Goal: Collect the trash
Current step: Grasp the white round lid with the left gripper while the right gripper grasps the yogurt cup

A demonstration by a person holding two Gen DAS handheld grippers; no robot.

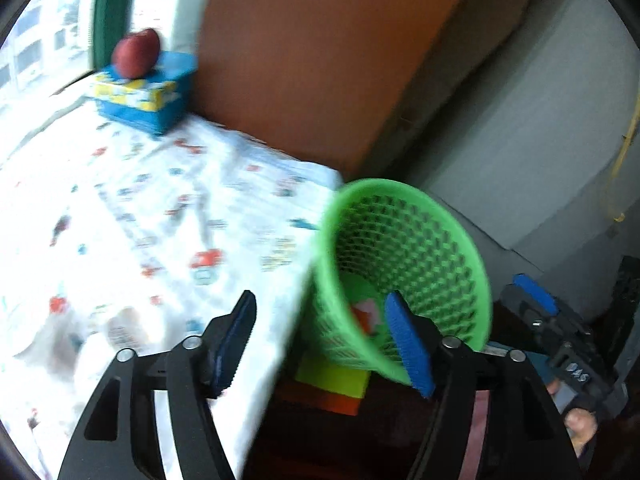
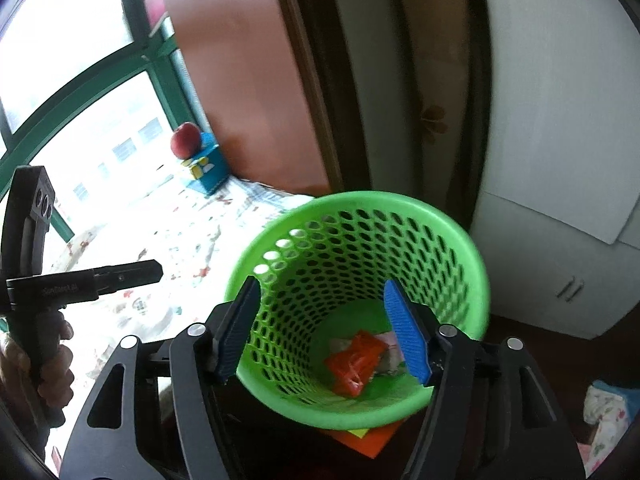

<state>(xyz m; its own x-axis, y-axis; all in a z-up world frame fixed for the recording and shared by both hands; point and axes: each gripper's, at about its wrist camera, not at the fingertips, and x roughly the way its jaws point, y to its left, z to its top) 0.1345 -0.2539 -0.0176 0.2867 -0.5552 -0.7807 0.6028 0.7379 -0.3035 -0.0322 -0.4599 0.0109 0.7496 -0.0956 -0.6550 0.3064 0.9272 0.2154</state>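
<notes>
Left wrist view smeared by motion blur: tablecloth [image 1: 160, 208] print unreadable, box [image 1: 140, 96] lettering unreadable. Basket [image 1: 400, 276] near rim hidden behind a blue pad; the stuff at its bottom is only a pink-orange smear. Yellow and orange blocks [image 1: 332, 384] under it partly covered, shape unclear. Right wrist view: trash [image 2: 356, 360] in the basket is orange plus pale scraps, kind cannot tell. The person's hand [image 2: 52, 368] cut by the left edge. Patterned cloth [image 2: 608, 412] cut at right edge.
</notes>
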